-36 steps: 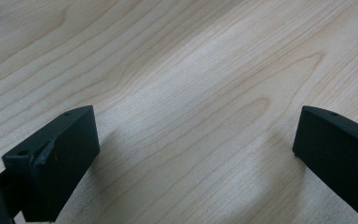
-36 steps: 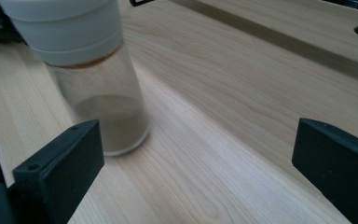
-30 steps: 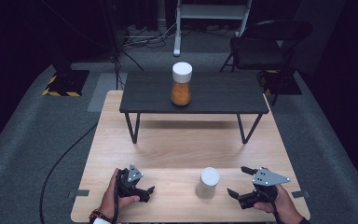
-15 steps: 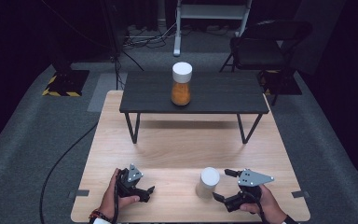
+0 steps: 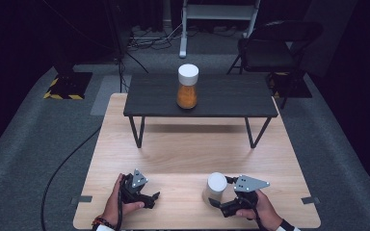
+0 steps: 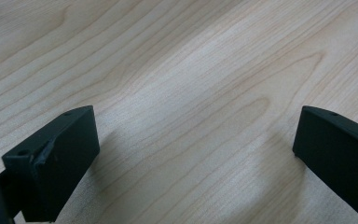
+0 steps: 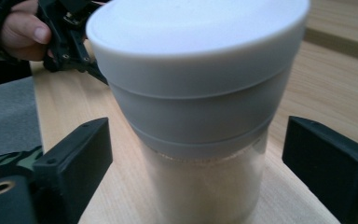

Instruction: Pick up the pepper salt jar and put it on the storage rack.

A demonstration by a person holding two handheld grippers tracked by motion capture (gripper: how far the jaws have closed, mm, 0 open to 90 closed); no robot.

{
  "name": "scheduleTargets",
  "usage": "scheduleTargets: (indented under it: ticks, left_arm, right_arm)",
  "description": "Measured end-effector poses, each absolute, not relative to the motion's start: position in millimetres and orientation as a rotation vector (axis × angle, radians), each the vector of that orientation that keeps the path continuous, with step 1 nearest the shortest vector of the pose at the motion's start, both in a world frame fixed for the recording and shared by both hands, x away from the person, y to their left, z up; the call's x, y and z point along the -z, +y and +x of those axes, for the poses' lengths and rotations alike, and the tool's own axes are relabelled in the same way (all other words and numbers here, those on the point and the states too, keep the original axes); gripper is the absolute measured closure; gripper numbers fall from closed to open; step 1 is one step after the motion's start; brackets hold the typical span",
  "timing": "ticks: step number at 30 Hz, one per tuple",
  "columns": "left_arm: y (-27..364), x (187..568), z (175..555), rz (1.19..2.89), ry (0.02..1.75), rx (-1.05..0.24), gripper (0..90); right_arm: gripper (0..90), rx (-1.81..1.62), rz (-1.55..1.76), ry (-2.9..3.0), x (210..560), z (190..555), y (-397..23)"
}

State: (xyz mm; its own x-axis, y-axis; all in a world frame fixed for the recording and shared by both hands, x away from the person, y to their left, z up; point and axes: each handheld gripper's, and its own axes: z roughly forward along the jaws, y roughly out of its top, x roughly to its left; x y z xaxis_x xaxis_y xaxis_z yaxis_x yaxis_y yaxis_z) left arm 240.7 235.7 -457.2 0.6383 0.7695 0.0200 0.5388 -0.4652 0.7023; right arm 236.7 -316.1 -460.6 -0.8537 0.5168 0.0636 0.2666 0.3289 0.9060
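Dark room, pale wooden table [image 5: 183, 159]

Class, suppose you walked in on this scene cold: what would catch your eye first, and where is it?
Probably the white-lidded jar of orange contents, upright on the dark raised shelf at the table's far side. Next, a second white-lidded jar of pale contents near the front edge, standing between the open jaws of the right gripper. The left gripper rests open over bare wood.
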Motion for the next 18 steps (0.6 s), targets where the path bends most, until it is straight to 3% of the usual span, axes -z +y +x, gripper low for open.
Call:
scheduleTargets:
  ticks: [8,18]
  left_arm:
    - [236,457,241,2.184,1.015,-0.442,0.3]
    - [236,457,241,2.184,1.015,-0.442,0.3]
  right_arm:
    - [30.7,-1.617,0.699,2.279,473,235,-316]
    - [33.3,-1.621,0.632,2.249,479,233,-317]
